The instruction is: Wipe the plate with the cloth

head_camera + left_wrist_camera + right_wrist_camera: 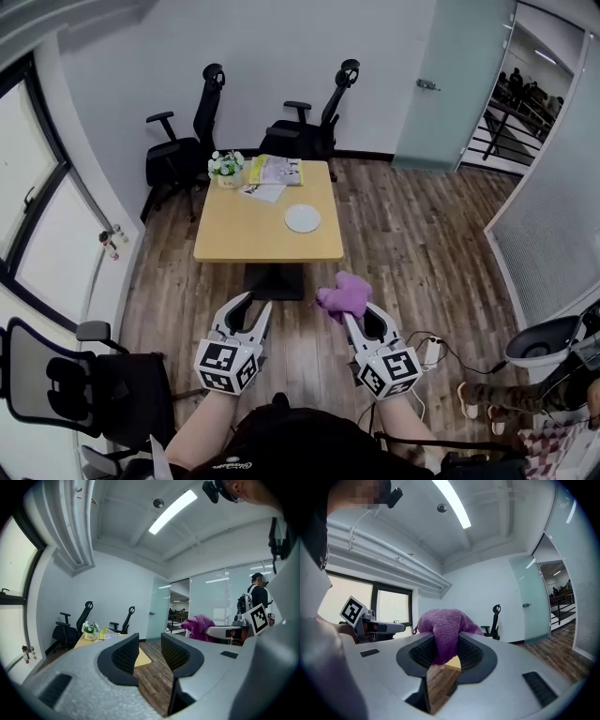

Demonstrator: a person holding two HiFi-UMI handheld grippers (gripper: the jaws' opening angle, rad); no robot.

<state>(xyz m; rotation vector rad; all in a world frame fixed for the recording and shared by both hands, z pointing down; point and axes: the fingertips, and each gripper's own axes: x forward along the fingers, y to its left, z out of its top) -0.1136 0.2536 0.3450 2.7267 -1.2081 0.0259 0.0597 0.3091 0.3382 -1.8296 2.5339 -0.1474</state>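
The right claw point(352, 315) is clamped on the purple cloth point(342, 295). In the right gripper view a fold of it hangs down between the two pads while the rest bunches up over the jaw tips. The left claw point(256, 304) is parted with nothing between its jaws; its own view shows only floor and the desk edge through the gap.

The white plate point(302, 218) sits on the desk point(253, 246), on the right-hand half of the top and nearer the front edge than the back. Papers and a small flower pot point(225, 167) lie well beyond it at the far end.

What matters for the next move is that the plate lies ahead of both claws and well apart from them, with open floor and the desk's near edge in between. Sideways it falls roughly between the two claws' lines, so from the cloth-bearing claw it is forward and a little to the left. Neither claw is clearly nearer (the plate is round, so no long axis to line up with). My judgement is that wiping has not begun, and the person has to step up to the desk, then bring the right claw down over the plate
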